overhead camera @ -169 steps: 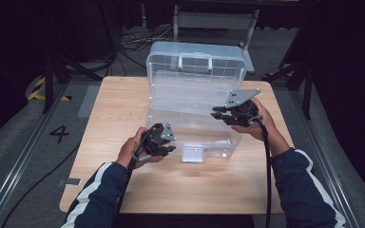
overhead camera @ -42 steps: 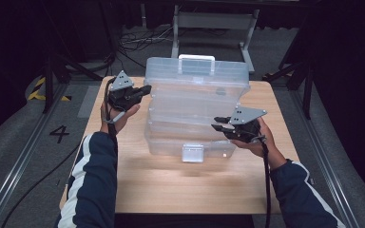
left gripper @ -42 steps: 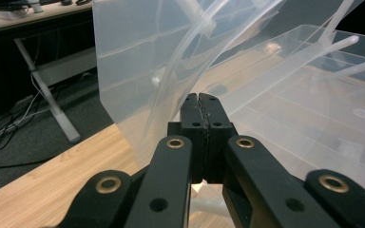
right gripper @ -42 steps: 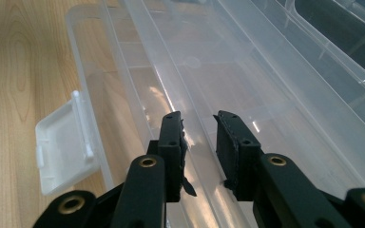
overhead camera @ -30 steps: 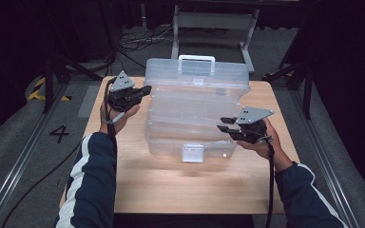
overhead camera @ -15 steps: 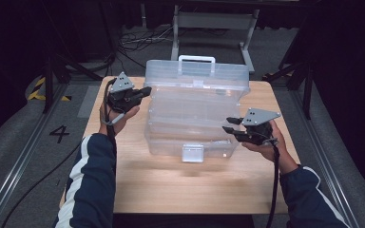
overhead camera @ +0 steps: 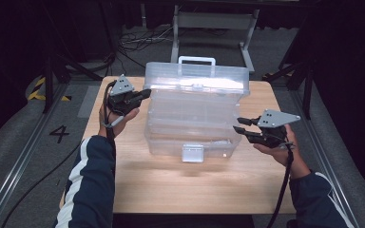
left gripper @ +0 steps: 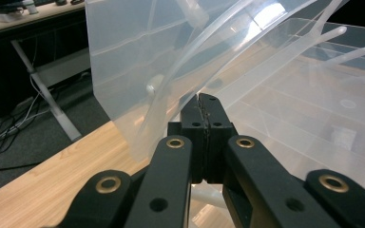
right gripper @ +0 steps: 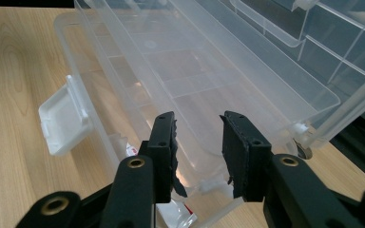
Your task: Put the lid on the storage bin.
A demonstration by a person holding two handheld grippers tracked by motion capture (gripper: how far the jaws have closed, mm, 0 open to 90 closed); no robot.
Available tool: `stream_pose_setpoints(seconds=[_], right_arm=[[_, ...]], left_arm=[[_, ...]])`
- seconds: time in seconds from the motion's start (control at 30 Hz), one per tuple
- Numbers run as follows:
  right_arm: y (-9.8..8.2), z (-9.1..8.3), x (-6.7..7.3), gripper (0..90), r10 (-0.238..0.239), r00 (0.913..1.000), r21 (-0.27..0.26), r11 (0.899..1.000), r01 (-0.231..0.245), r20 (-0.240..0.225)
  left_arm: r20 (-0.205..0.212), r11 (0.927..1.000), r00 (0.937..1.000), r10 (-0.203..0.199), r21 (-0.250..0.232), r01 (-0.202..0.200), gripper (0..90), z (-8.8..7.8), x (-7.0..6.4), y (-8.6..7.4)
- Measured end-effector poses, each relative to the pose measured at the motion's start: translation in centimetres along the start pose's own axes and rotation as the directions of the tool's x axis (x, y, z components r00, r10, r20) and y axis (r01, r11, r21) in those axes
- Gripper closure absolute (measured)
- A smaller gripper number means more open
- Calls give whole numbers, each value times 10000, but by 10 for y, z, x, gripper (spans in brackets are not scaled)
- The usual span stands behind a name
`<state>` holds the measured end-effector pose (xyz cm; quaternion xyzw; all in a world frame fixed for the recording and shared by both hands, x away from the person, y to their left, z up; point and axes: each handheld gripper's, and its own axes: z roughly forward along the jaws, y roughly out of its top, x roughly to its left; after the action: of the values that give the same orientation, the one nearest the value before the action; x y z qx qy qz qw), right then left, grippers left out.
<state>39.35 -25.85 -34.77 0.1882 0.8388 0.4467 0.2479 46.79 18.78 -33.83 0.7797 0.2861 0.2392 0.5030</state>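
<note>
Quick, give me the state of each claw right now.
Left claw: shut, at the left end of the clear tiered box; whether it pinches the box's plastic cannot be told.
Right claw: open, nothing between its jaws, off the box's right end.

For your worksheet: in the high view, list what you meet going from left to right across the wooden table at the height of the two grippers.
Black left gripper with its grey three-cornered plate → clear plastic tiered storage box with a white handle and front latch → black right gripper with its grey three-cornered plate, all above the light wooden table.
</note>
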Motion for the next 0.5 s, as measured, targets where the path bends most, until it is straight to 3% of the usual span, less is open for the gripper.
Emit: stream_pose_setpoints(seconds=[0.17, 0.5], right_arm=[[-2, -5, 0, 640, -114, 9997, 157, 9998, 111, 194], [-16, -6, -3, 594, 108, 9994, 535, 9985, -125, 319]], left_arm=[[-14, 10000, 10000, 61, 0, -61, 900, 0, -1, -1], [-18, 9995, 9997, 263, 151, -262, 900, -3, -5, -4]])
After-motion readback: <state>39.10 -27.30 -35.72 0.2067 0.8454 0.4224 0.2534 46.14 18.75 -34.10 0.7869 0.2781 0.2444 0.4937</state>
